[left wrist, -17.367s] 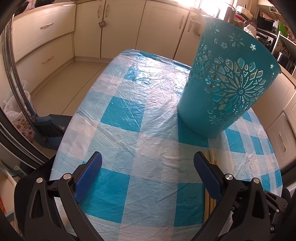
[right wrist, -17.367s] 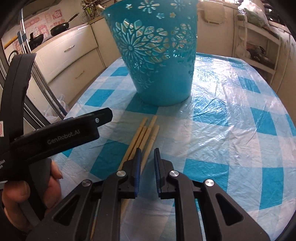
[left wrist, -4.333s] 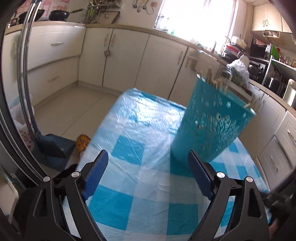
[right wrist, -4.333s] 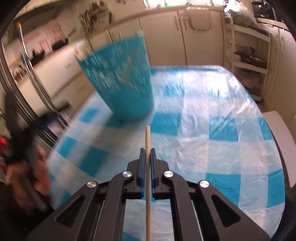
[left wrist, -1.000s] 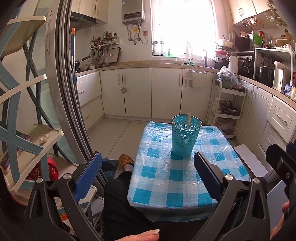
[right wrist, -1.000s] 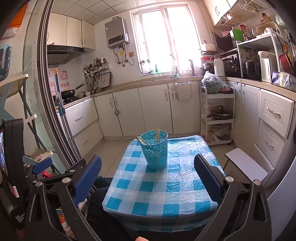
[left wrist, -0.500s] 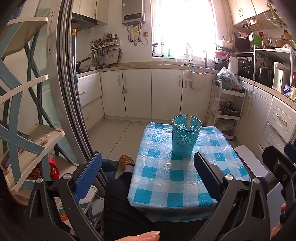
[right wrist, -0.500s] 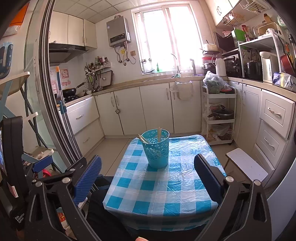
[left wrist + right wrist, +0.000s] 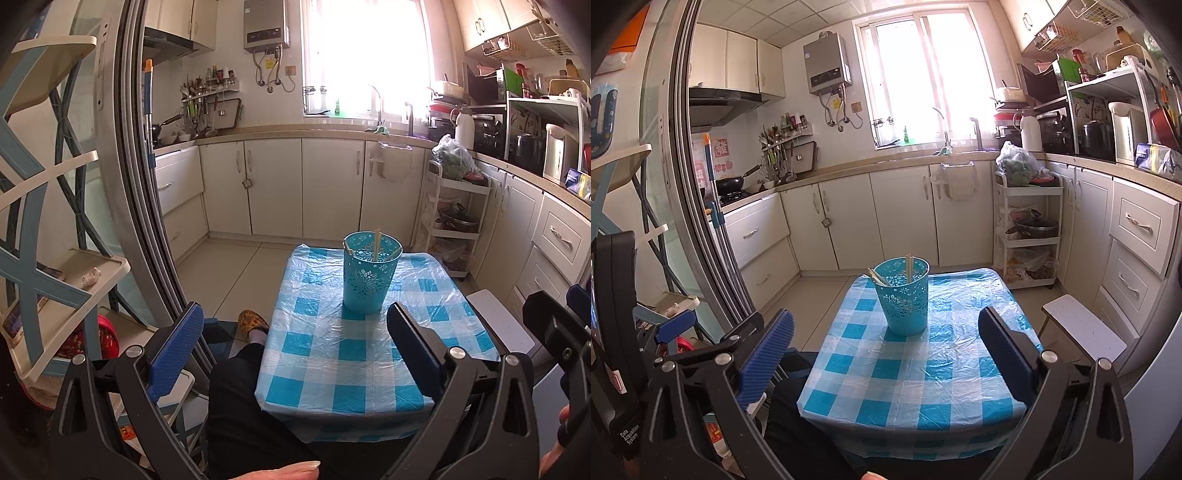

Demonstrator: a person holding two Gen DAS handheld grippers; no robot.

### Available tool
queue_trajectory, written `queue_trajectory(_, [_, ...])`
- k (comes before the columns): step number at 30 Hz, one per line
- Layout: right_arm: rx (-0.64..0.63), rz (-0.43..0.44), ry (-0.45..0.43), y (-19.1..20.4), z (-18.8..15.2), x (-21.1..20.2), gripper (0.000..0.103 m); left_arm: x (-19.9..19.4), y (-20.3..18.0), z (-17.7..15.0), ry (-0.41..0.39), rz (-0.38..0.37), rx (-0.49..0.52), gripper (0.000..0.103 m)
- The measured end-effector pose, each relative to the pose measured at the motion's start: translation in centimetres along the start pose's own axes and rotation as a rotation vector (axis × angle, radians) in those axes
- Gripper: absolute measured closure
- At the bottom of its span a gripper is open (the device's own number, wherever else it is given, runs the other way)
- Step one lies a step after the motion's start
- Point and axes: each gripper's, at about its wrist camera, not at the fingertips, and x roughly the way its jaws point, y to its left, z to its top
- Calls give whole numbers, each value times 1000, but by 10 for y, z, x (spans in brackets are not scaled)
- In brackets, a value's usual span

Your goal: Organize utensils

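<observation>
A teal cut-out basket [image 9: 367, 273] stands upright on the far half of the blue-and-white checked table [image 9: 354, 354]. Wooden chopsticks [image 9: 376, 240] stick up out of it; they also show in the right wrist view [image 9: 908, 266], in the basket [image 9: 904, 297]. My left gripper [image 9: 291, 345] is open and empty, held well back from the table's near edge. My right gripper [image 9: 884, 347] is also open and empty, pulled back the same way. The table [image 9: 923, 373] shows nothing but the basket on it.
White cabinets line the back and right walls. A white trolley [image 9: 456, 225] stands behind the table on the right, a white stool [image 9: 1082, 328] at its right side. A sliding door frame [image 9: 147, 206] and shelves are on the left. The person's leg [image 9: 251, 406] is at the table's near edge.
Over the last second almost nothing moved; both grippers stay open and far back. Earlier the right gripper held a chopstick near the basket; the chopsticks from the table now stand in the basket.
</observation>
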Motion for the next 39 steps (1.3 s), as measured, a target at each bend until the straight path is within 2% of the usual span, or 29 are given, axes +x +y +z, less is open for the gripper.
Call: queue_trajectory(39, [3, 0, 7, 5, -4, -1, 7, 0, -2, -2, -1, 0, -1, 7])
